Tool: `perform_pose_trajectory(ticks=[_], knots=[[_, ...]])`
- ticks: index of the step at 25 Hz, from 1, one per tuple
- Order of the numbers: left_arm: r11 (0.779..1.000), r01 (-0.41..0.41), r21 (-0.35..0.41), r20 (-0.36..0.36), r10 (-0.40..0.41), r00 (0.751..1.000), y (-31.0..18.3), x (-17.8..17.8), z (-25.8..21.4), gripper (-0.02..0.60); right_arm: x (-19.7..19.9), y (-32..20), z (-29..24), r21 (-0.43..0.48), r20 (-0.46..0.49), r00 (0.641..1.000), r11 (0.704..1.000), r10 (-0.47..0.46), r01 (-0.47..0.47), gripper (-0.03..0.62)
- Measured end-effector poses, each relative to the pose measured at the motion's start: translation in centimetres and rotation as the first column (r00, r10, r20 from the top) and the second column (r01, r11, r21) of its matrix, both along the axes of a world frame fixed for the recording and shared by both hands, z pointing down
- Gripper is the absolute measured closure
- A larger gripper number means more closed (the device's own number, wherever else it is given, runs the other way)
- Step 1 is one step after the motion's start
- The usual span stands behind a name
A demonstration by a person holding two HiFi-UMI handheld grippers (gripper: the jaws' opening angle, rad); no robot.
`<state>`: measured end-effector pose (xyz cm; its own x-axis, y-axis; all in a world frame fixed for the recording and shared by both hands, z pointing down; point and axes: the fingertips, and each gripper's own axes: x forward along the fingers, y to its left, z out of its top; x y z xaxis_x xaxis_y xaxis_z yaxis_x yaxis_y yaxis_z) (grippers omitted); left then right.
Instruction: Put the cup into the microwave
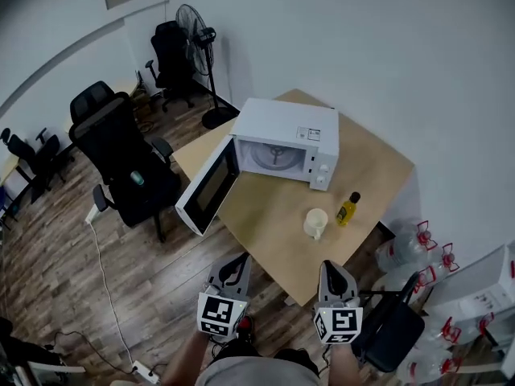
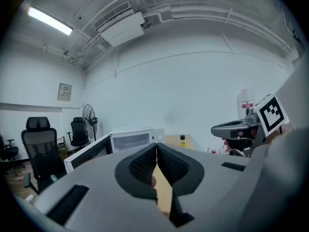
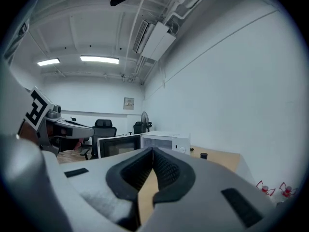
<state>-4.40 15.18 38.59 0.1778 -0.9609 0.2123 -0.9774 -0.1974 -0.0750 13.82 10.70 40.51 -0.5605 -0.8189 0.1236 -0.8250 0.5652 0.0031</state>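
- I hold two: left hand-held gripper [image 1: 238, 264], right hand-held gripper [image 1: 330, 270]
- one desk [image 1: 273, 215]
- one microwave [image 1: 286, 139]
- one cup [image 1: 315, 223]
- one yellow bottle [image 1: 348, 209]
- one standing fan [image 1: 193, 30]

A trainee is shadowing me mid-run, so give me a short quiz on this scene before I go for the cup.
1. True or false: the microwave door stands open.
2. The cup stands: A) inside the microwave; B) on the table beside the yellow bottle; C) on the floor.
3. What do the left gripper and right gripper hold?
Key: 1 true; 2 B; 3 nothing, both are shut and empty.
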Motion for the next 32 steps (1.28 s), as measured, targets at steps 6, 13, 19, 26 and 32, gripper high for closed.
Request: perform_pose_trajectory(ticks=[6, 13, 19, 26, 32], knots=[[0.993, -0.113, -0.013, -0.007, 0.113, 0.994, -3.9, -3.7, 1.0, 0.557, -2.8, -2.2, 0.7, -0.007, -0.02, 0.992, 0.992, 0.123, -0.123, 0.576], [0.976, -0.214, -0.024, -0.01, 0.214, 0.977, -6.5, -5.0, 1.7, 0.557, -3.9, -3.3, 1.4, -0.007, -0.037, 0.974, 0.975, 0.222, -0.222, 0.576], [0.963, -0.266, -0.043, -0.022, 0.265, 0.964, -8.7, -4.5, 2.6, 0.558, -3.1, -4.6, 2.9, -0.032, -0.048, 0.96, 0.96, 0.277, -0.279, 0.576], [0.956, -0.281, -0.083, -0.025, 0.28, 0.96, -13.1, -3.3, 5.0, 0.557, -1.8, -8.4, 5.8, -0.075, -0.063, 0.952, 0.95, 0.298, -0.303, 0.576], [0.951, -0.281, -0.132, -0.026, 0.28, 0.96, -17.1, -2.3, 8.0, 0.558, -0.7, -12.3, 9.2, -0.125, -0.073, 0.951, 0.944, 0.299, -0.306, 0.576]])
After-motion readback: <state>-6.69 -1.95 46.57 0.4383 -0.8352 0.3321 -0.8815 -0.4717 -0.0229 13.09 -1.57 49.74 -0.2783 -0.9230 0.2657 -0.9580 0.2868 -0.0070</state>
